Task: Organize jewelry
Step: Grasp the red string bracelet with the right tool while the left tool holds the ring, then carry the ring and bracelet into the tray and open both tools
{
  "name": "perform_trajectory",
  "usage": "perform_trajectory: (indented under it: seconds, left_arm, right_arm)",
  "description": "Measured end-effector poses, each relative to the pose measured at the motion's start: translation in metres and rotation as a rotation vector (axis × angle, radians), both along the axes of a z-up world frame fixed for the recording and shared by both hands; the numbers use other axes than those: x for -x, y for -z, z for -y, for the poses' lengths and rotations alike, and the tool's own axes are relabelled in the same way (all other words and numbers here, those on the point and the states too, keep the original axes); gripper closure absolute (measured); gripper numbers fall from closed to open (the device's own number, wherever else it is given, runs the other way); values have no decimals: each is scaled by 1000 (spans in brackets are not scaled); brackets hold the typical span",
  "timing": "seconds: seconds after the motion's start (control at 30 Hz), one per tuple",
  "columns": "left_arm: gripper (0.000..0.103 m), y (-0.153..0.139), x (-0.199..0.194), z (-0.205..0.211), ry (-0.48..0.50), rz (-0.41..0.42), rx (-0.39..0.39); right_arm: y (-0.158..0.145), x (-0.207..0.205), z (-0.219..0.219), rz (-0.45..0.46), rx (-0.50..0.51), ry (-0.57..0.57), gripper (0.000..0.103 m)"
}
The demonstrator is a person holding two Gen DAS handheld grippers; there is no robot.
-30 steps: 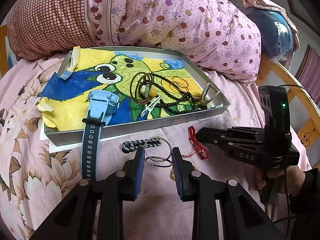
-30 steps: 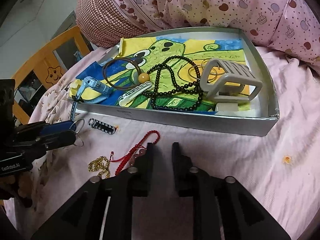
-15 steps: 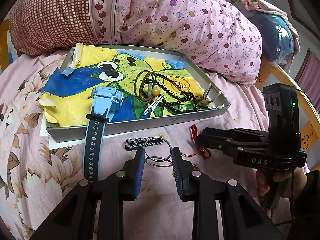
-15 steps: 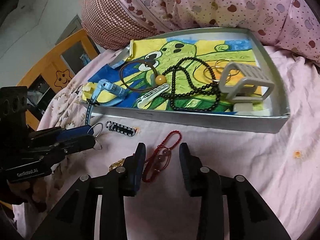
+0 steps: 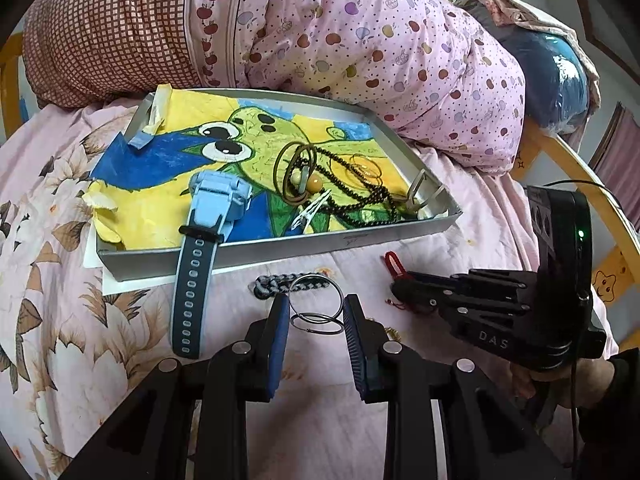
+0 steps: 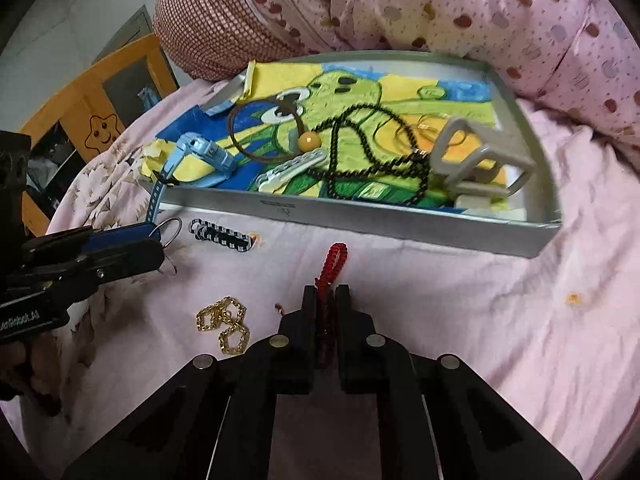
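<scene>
Red braided cord bracelet (image 6: pixel 335 258) lies on the pink bedsheet (image 6: pixel 440 300) before the grey metal tray (image 6: pixel 360 216), its near end pinched in my closed right claw (image 6: pixel 326 296); my left claw (image 5: pixel 316 312) stands open astride two steel key rings (image 5: pixel 316 312).

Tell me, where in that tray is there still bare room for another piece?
The tray's far strip, along the pink quilt, lies bare, as does the yellow patch left of the blue watch. The near right part is crowded: black bead necklace, brown hair tie, white hair clip, grey clip.
</scene>
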State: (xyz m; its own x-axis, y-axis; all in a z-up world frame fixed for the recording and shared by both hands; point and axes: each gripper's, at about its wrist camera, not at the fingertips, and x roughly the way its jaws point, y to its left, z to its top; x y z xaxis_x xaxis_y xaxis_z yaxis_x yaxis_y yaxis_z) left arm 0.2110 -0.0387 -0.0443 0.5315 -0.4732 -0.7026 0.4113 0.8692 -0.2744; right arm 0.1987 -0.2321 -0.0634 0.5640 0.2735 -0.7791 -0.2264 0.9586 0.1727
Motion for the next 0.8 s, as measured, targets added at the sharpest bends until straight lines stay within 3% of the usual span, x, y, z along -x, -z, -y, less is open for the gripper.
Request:
perform_trajectory:
  seconds: [0.2,0.43,0.6,0.8]
  left_arm:
    - [77,-17,-3,7,26,39,13]
    - [77,-43,-37,20,30,88,18]
    - [77,-50,-75,20,-25,106,35]
    - [77,-44,-110,12,-90,79,45]
  right_arm:
    - [-44,3,5,127,13,2,96]
    - [-83,-37,13,200,-8,34,95]
    - [-86,-72,17,197,-40,50,95]
    - [-69,-104,14,135,-61,57,95]
